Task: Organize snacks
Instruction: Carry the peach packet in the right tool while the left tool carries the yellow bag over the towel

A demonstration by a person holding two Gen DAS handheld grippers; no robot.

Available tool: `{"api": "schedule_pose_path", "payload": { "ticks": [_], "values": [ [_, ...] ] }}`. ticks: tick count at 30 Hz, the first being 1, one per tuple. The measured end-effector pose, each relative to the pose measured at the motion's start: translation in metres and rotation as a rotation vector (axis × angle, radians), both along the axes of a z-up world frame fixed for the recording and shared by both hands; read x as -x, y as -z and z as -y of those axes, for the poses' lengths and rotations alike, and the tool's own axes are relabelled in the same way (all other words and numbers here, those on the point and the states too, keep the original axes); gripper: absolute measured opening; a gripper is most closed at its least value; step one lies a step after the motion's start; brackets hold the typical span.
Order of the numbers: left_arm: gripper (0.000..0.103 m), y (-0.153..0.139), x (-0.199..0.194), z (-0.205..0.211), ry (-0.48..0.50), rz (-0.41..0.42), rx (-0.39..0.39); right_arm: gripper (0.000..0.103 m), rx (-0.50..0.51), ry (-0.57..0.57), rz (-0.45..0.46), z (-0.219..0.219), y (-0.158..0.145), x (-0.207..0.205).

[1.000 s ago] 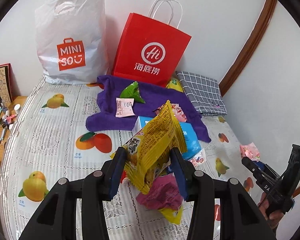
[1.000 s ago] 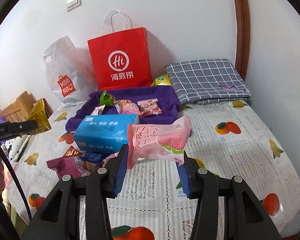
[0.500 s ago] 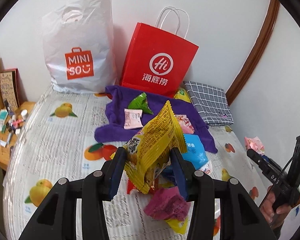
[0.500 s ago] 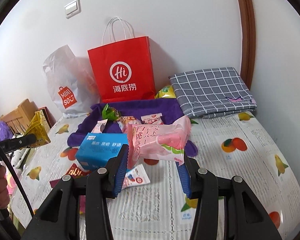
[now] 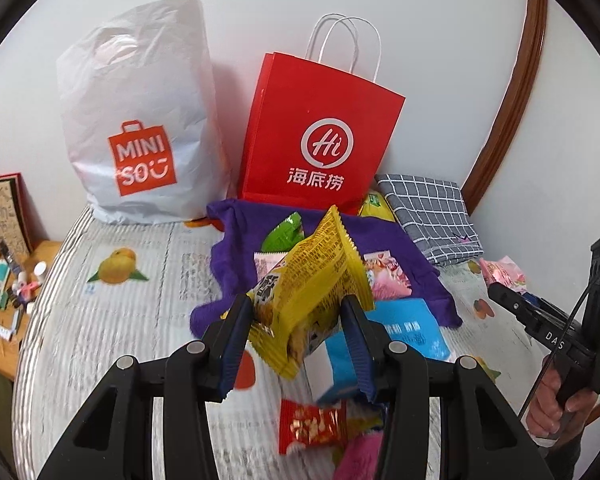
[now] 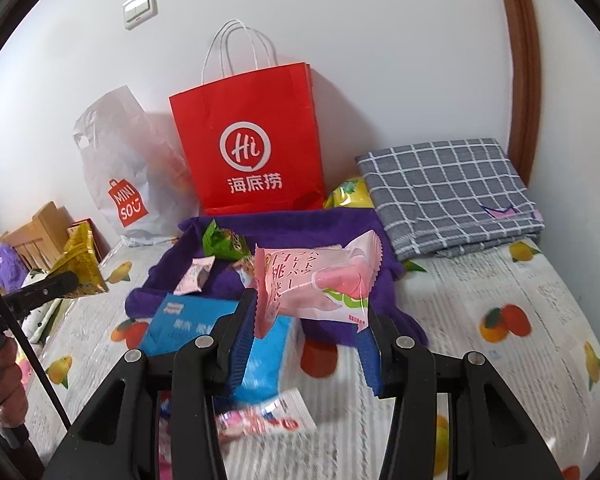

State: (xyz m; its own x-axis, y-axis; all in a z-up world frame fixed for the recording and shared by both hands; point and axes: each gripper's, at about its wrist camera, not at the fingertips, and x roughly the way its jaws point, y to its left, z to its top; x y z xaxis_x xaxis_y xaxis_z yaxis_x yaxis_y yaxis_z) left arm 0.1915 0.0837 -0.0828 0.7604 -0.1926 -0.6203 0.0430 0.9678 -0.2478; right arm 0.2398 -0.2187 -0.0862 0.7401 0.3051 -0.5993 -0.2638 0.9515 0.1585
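Note:
My left gripper point(image 5: 296, 340) is shut on a crinkled yellow snack packet point(image 5: 312, 284), held above the bed; the same packet point(image 6: 82, 268) shows at the left edge of the right wrist view. My right gripper point(image 6: 308, 332) is shut on a pink peach-print snack packet point(image 6: 316, 284), also seen far right point(image 5: 502, 272) in the left wrist view. Ahead lies a purple cloth point(image 5: 236, 248) point(image 6: 284, 232) with a green packet point(image 5: 284, 234) point(image 6: 218, 240) and small pink packets point(image 6: 196, 276) on it. A red paper bag point(image 5: 320, 140) point(image 6: 252, 144) stands behind the cloth against the wall.
A white plastic bag point(image 5: 140, 120) point(image 6: 120, 160) stands left of the red one. A blue tissue pack point(image 5: 412, 328) point(image 6: 188, 320), a red packet point(image 5: 312, 426) and loose wrappers point(image 6: 268, 416) lie near me. A folded checked cloth point(image 6: 448, 196) sits at the right; a wooden side table point(image 5: 4, 280) at the left.
Both grippers have moved forward over the bed toward the purple cloth and the bags, each still holding its packet. The bags and cloth look nearer and lower snacks have slid under the fingers.

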Motion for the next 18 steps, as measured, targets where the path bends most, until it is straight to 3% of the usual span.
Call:
{"api": "schedule_pose_path", "payload": {
  "ticks": [7, 13, 14, 16, 17, 18],
  "values": [
    [0.036, 0.007, -0.018, -0.002, 0.007, -0.010, 0.002, 0.046, -0.014, -0.051, 0.030, -0.023, -0.005, -0.037],
    [0.034, 0.018, -0.025, -0.003, 0.016, -0.054, -0.028, 0.046, -0.024, -0.091, -0.015, -0.036, 0.018, -0.053],
    [0.035, 0.021, -0.026, -0.008, 0.005, -0.062, -0.015, 0.046, -0.024, -0.091, -0.018, -0.036, 0.021, -0.054],
    [0.047, 0.028, -0.028, -0.021, -0.011, -0.081, 0.047, 0.046, -0.033, -0.087, -0.037, -0.033, 0.028, -0.056],
    [0.057, 0.032, -0.029, -0.027, -0.014, -0.094, 0.078, 0.046, -0.038, -0.083, -0.045, -0.032, 0.031, -0.057],
    [0.060, 0.036, -0.030, -0.032, -0.013, -0.104, 0.105, 0.046, -0.044, -0.079, -0.053, -0.030, 0.033, -0.058]
  ]
}}
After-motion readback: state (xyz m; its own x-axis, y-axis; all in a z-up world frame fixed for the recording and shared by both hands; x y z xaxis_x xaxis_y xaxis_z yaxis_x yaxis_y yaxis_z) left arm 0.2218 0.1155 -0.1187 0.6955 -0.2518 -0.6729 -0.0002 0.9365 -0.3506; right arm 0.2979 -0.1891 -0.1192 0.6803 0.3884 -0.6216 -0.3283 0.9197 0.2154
